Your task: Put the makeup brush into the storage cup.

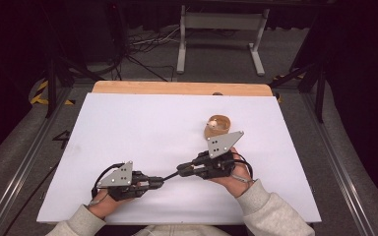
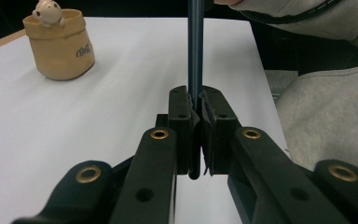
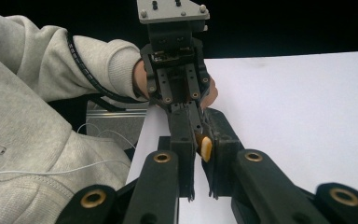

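The thin dark rod (image 1: 171,175) you are working on hangs between your two grippers, low over the white table (image 1: 128,132), well short of the tan holder (image 1: 217,126) and on your side of it. In the left gripper view the rod (image 2: 195,51) runs straight up from between the jaws toward your other sleeve. In the right gripper view it has a pale yellow tip (image 3: 206,148), seated between the pads there.

Your left gripper (image 1: 158,183) has its jaws pressed together on one end of the rod; the pads pinch it with no gap to either side. Your right gripper (image 1: 181,170) is clamped on the other end, the yellow tip caught between its jaws. The two grippers face each other nose to nose, close together, both nearer to you than the holder, with the right one closer to it.

The holder stands upright on the table beyond your right hand (image 1: 236,177), with a small pale figure (image 2: 48,11) peeking over its rim. Behind it, a bare strip of wood (image 1: 177,88) edges the far side of the table.
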{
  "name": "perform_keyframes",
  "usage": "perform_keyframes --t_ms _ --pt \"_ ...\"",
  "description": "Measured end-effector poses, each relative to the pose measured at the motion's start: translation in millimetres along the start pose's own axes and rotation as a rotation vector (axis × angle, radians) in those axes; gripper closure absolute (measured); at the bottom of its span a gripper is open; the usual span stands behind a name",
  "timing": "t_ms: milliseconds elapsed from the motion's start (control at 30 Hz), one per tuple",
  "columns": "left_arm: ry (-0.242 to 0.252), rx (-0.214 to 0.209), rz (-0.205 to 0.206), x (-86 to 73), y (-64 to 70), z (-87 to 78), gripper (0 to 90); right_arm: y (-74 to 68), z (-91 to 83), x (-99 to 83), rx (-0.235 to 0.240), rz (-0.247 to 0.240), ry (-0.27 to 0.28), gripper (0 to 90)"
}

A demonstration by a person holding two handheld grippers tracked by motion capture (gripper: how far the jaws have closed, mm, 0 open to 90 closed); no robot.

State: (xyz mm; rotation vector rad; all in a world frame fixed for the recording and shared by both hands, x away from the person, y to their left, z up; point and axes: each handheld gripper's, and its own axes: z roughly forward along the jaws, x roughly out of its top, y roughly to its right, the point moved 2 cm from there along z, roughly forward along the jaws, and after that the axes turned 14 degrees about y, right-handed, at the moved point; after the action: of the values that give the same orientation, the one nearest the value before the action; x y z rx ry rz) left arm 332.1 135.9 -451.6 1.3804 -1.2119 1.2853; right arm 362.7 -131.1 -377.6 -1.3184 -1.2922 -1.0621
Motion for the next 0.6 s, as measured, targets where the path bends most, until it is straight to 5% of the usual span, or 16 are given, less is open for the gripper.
perform_keyframes --t_ms 200,400,600 --pt "0.013 0.025 -0.008 0.5 -2.1 -0.5 55.6 0.2 -1.5 3.3 -0.006 0.004 -0.003 83.5" --pt "0.035 0.084 -0.087 2.6 -8.9 -2.7 23.5 0.3 -8.3 15.7 -0.041 -0.008 -0.031 83.5" --pt "0.046 0.138 -0.086 3.0 -13.6 -8.8 13.8 1.5 -17.9 32.6 -0.099 -0.013 -0.076 83.5"
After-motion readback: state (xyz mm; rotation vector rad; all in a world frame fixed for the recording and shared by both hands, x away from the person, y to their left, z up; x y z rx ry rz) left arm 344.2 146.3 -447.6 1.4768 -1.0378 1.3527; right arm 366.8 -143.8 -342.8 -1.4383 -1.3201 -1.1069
